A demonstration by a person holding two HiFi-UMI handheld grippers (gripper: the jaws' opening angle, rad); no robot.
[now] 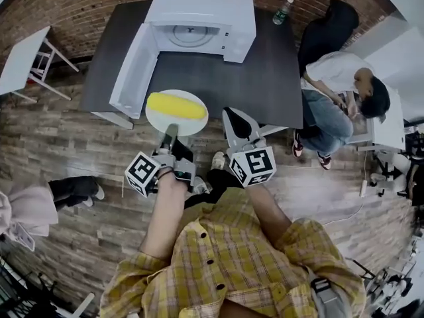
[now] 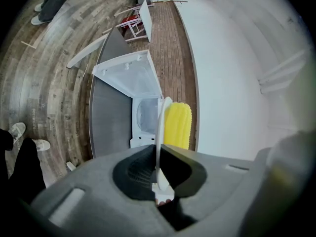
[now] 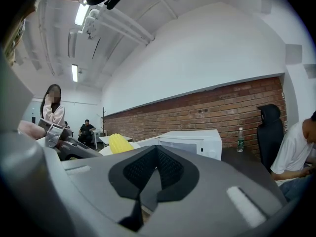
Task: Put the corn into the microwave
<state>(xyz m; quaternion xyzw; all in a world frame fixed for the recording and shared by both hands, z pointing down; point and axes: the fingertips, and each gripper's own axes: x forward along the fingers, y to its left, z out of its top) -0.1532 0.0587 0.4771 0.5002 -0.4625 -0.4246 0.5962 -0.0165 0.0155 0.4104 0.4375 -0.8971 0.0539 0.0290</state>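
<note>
Overall: a person in a yellow plaid shirt (image 1: pixel 225 264) stood before a dark table (image 1: pixel 258 78), one gripper in each hand.
Left gripper (image 1: pixel 170 132) (image 2: pixel 159 149): jaws clamped on the near rim of a white plate (image 1: pixel 192 126) (image 2: pixel 162 127).
Corn (image 1: pixel 176 105) (image 2: pixel 177 125) (image 3: pixel 118 143): one yellow cob lying crosswise on the plate, at the table's near edge.
Microwave (image 1: pixel 199 18) (image 2: pixel 143 117) (image 3: pixel 192 139): white, on the table beyond the plate, cavity exposed.
Door (image 1: pixel 132 71) (image 2: pixel 131 75): swung fully open toward the person's left.
Right gripper (image 1: pixel 237 116) (image 3: pixel 157 149): jaws together, nothing between them, just beside the plate.
Bottle (image 1: pixel 283 10): upright at the table's far corner.
Seated person (image 1: pixel 338 91): beside the table's right end.
</note>
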